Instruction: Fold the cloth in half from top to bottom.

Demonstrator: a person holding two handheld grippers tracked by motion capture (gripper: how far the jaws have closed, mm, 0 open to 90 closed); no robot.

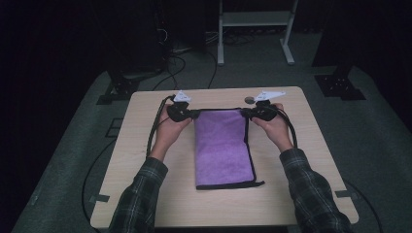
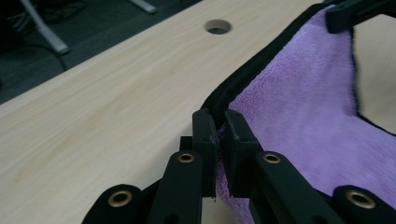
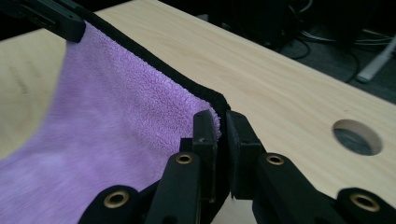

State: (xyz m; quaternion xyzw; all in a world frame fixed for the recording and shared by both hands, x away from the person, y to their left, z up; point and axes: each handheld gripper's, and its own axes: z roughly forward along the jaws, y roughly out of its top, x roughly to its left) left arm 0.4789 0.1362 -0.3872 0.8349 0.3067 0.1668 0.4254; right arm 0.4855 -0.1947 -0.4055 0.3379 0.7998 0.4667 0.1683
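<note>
Towel point(image 1: 223, 145) far corners hidden inside jaws | left gripper point(image 1: 187, 114) clamped | right gripper point(image 1: 252, 112) clamped

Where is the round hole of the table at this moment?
In the high view the round hole lies near the table's far edge, just beyond the right tongs that grip the purple towel's far corner.

A: From where does the high view look?

B: From above the near edge of the pale wooden table point(image 1: 145, 194), facing forward and down; sleeves enter at the bottom of the frame.

A: And the two gripper views?

B: Each sits very close behind its own black jaws, low over the tabletop. Both share the purple fleece towel with black trim point(image 2: 303, 126), and the round hole in the tabletop point(image 3: 357, 136), upper centre in one, right edge in the other.
</note>
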